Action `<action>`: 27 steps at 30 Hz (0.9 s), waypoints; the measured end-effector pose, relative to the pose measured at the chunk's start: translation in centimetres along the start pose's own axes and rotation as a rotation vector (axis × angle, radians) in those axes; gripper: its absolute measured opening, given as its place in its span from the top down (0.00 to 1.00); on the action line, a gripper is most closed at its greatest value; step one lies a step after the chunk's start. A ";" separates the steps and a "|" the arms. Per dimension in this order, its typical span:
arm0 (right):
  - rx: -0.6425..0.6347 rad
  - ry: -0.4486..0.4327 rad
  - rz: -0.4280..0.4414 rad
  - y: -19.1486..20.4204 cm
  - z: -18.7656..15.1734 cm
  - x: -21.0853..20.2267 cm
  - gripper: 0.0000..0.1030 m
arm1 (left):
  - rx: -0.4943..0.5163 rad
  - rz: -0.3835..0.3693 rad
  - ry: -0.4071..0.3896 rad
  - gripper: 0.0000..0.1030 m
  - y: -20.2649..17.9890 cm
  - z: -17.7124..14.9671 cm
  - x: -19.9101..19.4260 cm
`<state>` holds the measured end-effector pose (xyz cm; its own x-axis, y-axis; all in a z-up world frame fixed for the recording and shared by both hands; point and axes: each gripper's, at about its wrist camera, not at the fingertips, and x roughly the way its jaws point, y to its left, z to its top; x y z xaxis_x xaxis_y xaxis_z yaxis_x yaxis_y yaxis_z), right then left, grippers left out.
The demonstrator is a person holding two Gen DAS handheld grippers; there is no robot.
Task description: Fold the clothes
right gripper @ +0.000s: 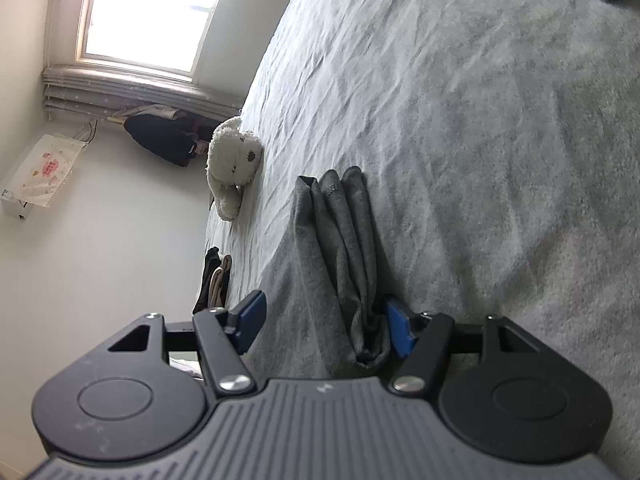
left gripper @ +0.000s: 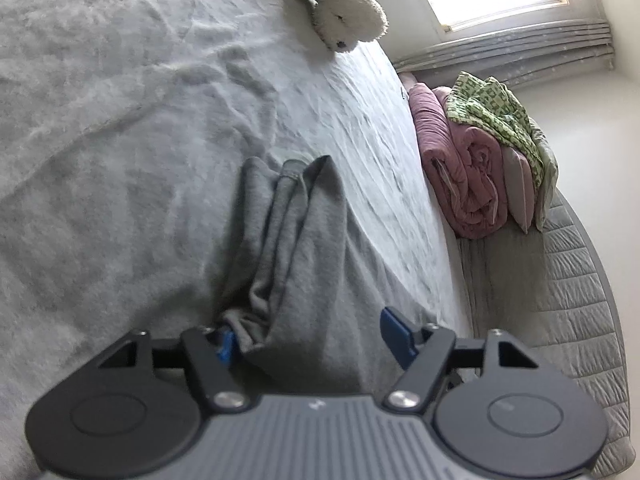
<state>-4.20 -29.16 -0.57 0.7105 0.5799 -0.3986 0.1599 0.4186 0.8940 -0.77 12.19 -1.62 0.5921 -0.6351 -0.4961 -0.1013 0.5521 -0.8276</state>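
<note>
Left wrist view only: we are seeing a rolled pink quilt (left gripper: 464, 164) with a green patterned cloth (left gripper: 500, 116) lying on top of it, both sitting on a grey quilted bench (left gripper: 568, 300) just beside the bed's far edge.
Right wrist view only: we are seeing a white wall unit under a printed cover (right gripper: 38, 172), dark clothes (right gripper: 164, 140) hanging below the window sill, and a dark bundle (right gripper: 214, 280) at the bed's edge.
Both views: we are seeing the bed (left gripper: 120, 120), the white plush toy (left gripper: 340, 12) lying on it, and the bright window (right gripper: 160, 8).
Garment location: the grey garment (left gripper: 296, 240) is lying bunched in long folds on the bed, stretching away from each gripper toward the middle of the sheet.
Left gripper (left gripper: 310, 338): its jaws are standing wide apart; the garment is running between the blue pads, its bunched folds pressing against the left pad (left gripper: 225, 346) and staying apart from the right pad.
Left gripper hold: we are seeing nothing clamped.
Right gripper (right gripper: 326, 322): its jaws are also standing wide apart; the garment's folds are lying against the right pad (right gripper: 398, 326), while the left pad is sitting off the fabric near the bed's edge.
Right gripper hold: we are seeing nothing clamped.
</note>
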 end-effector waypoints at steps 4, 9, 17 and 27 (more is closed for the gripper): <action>-0.008 -0.002 -0.006 0.1 0.0 0.1 0.35 | -0.020 0.002 -0.004 0.44 0.4 0.3 -0.1; -0.028 -0.004 -0.017 0.5 -0.1 0.3 0.35 | 0.020 0.004 0.011 0.40 0.0 0.6 0.1; -0.037 -0.001 -0.015 0.4 0.1 0.4 0.35 | 0.030 -0.023 0.016 0.40 0.0 2.2 1.1; -0.080 0.004 -0.018 0.8 0.4 1.3 0.35 | 0.104 -0.023 -0.005 0.26 -1.4 2.1 2.1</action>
<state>-2.82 -28.33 -0.26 0.7052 0.5748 -0.4151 0.1167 0.4833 0.8676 2.32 11.26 -0.94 0.5975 -0.6458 -0.4753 -0.0039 0.5904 -0.8071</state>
